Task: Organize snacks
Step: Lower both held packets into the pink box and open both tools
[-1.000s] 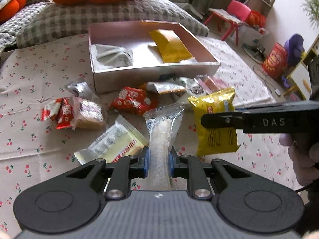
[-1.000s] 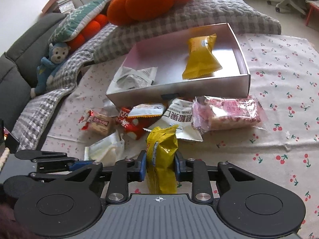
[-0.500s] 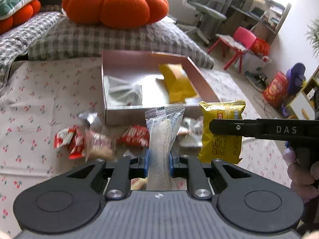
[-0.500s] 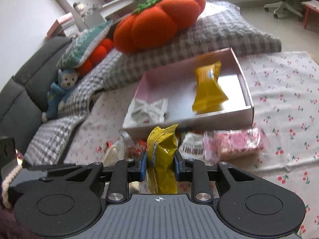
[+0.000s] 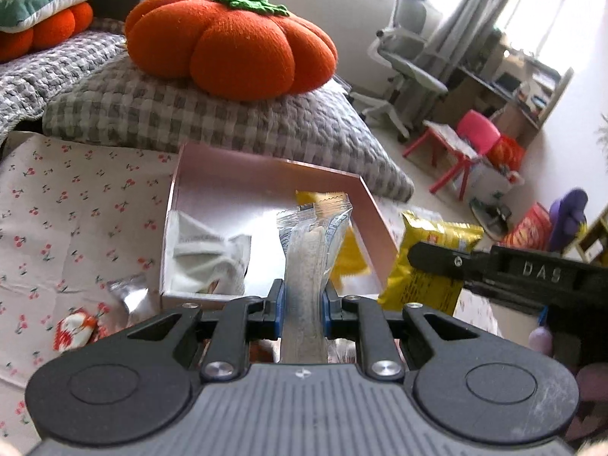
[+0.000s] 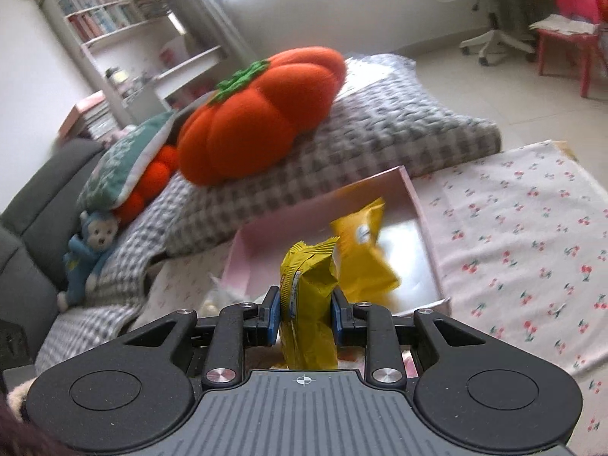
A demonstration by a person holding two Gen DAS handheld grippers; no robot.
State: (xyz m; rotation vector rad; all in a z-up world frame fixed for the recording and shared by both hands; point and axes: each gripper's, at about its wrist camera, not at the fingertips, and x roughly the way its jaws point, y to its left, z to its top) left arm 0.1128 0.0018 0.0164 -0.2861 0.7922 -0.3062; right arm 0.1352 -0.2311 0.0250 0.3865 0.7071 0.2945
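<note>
Both grippers have risen since a second ago, so the loose snacks on the cherry-print cloth (image 5: 76,205) have slid mostly below view and the pink box (image 5: 374,224) now sits just ahead. The left gripper (image 5: 303,300) still holds its fingers clamped on the clear wafer packet (image 5: 309,250), upright before the box. The right gripper (image 6: 305,313) keeps the yellow snack bag (image 6: 309,285) pinched, near the box's front wall. Inside lie a yellow packet (image 6: 364,262) and a white wrapper (image 5: 205,254).
</note>
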